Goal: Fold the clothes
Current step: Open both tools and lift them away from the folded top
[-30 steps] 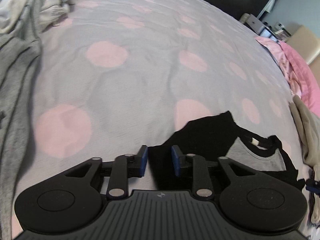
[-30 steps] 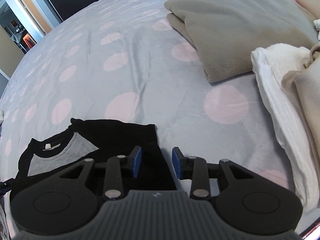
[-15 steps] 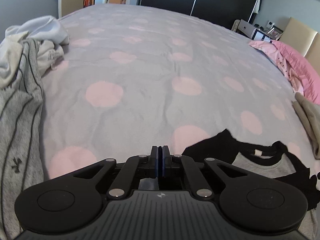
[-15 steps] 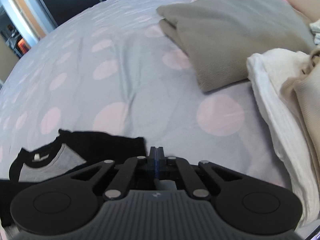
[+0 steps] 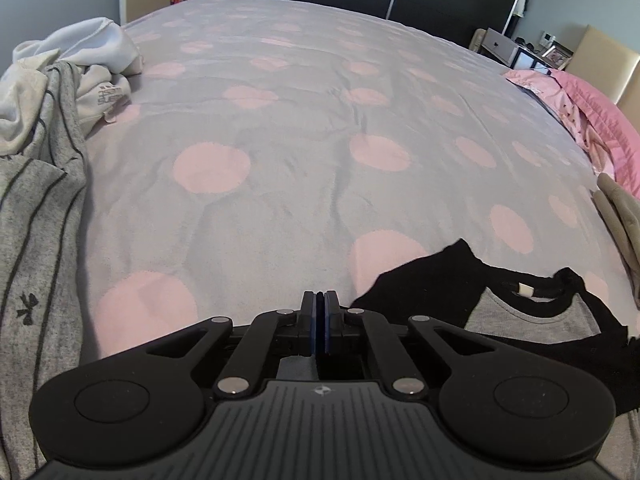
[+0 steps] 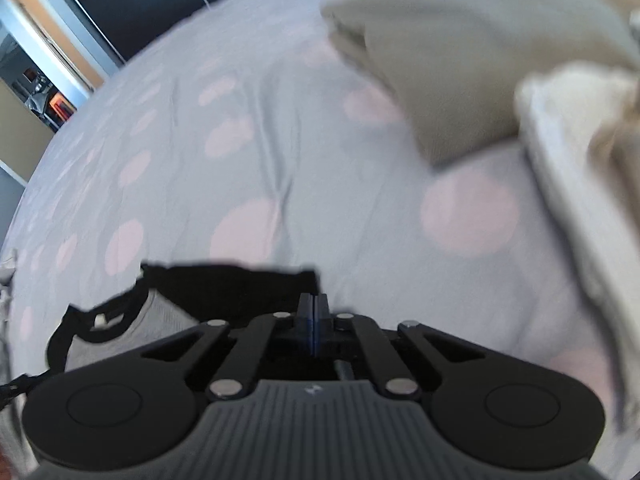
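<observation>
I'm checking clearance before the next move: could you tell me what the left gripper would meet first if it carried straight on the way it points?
Probably the grey pink-dotted bedspread: the left gripper points down at bare cover, left of the black shirt. Depth is unclear.

The grey bedspread with pink dots (image 5: pixel 288 168) lies bare across its whole middle and far stretch, giving a gripper open passage there. Along the left edge the way is blocked by a heap of unfolded clothes: a grey striped shirt (image 5: pixel 36 240) nearest, and a white crumpled garment (image 5: pixel 92 52) farther off. On the right, a folded taupe fleece (image 6: pixel 460 60) and, nearer, a stack of cream and white knitwear (image 6: pixel 580 168) close off that side, with a pink pillow (image 5: pixel 600 120) beyond. The black and grey T-shirt (image 5: pixel 520 312) takes up the near strip.
</observation>
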Tool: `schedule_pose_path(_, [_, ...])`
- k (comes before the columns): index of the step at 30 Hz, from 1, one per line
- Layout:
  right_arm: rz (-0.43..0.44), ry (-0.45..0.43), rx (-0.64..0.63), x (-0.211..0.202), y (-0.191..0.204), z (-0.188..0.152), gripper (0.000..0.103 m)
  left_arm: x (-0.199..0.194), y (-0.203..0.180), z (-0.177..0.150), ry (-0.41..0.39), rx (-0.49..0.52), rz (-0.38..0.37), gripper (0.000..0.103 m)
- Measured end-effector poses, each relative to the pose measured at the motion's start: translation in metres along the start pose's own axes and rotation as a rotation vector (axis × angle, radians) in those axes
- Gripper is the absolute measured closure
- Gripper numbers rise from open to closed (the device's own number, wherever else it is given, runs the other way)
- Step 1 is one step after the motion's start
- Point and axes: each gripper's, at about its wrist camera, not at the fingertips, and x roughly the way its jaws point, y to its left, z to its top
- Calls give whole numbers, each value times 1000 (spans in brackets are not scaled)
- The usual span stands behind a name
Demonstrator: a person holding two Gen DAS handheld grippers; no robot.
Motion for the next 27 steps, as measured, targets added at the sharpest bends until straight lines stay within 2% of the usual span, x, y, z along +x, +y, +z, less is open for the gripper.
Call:
schedule_pose_path(2, [-9,-23,20,-4,-3,4,103,1,1,0,2,-5,12,101])
schedule_pose_path(5, [-26,-7,25,-1,-5,5,102,2,0,-1,2,-5,18,101])
schedule_pose_path(7, [-40,14,32,1,-7,4,93,1,-1,0,7,3,14,100])
schedule_pose_path(8, [-41,21,37,1,-9,4,83,0,-2,0,10,8,13,99])
schedule_pose_path(9, [-36,21,40,-1,-10,4,80,-2,-2,0,6,11,24,99])
schedule_pose_path(14, [14,36,7,-18,-7,-3,80,-22,1,-1,-6,21,30,96])
schedule_pose_path(19, [56,87,-116,-32,7,-29,80,-45,-8,-20,19,107,31,96])
schedule_pose_path(21, [64,95,-173,-39,12,-44,79,-54,-12,-31,37,138,27,96])
schedule_pose_path(23, [61,89,-223,-49,15,-60,73,-64,-14,-43,60,164,21,96])
schedule_pose_path(27, [68,100,-319,-68,18,-97,73,-86,-20,-71,87,208,19,96])
